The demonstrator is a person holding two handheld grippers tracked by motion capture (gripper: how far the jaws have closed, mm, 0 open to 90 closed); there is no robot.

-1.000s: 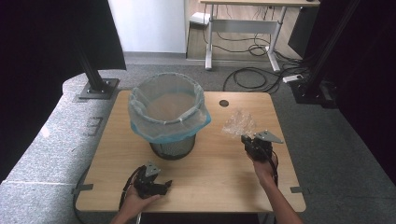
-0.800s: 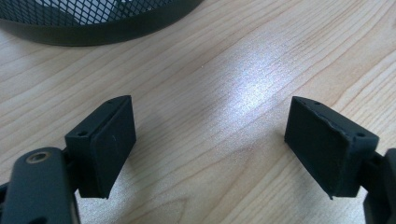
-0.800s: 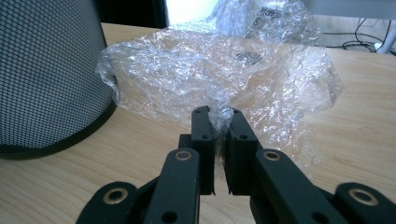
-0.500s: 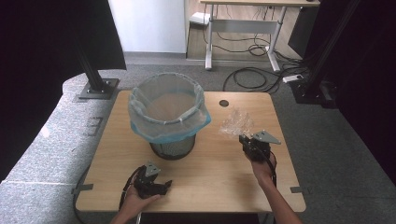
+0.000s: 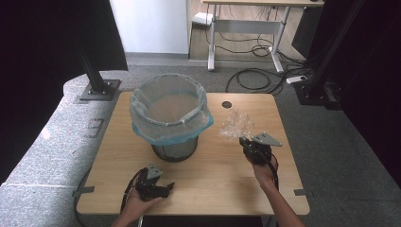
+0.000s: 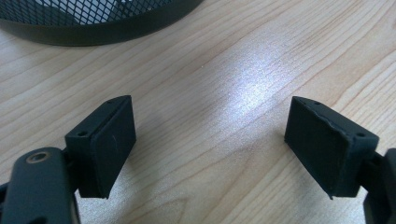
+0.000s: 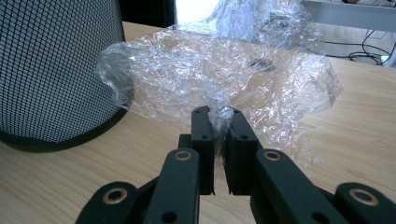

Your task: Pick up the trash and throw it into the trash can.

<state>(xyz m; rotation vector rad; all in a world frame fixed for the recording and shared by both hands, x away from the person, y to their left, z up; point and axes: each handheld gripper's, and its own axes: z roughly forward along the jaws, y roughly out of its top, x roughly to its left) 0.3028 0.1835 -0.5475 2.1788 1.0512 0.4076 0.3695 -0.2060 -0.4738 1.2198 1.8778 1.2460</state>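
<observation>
Right claw (image 7: 218,122) pinching crumpled clear plastic wrap (image 7: 219,77) at the surface's (image 5: 222,175) 3 o'clock, right of the mesh bin (image 5: 174,150). Left claw (image 6: 210,140) spread, nothing between, 7 o'clock.

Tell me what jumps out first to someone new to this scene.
The mesh bin with its blue liner stands mid-table. To its right lies crumpled clear plastic wrap, its near edge pinched in the right gripper. The left gripper rests open on the bare wood at the near edge.
</observation>
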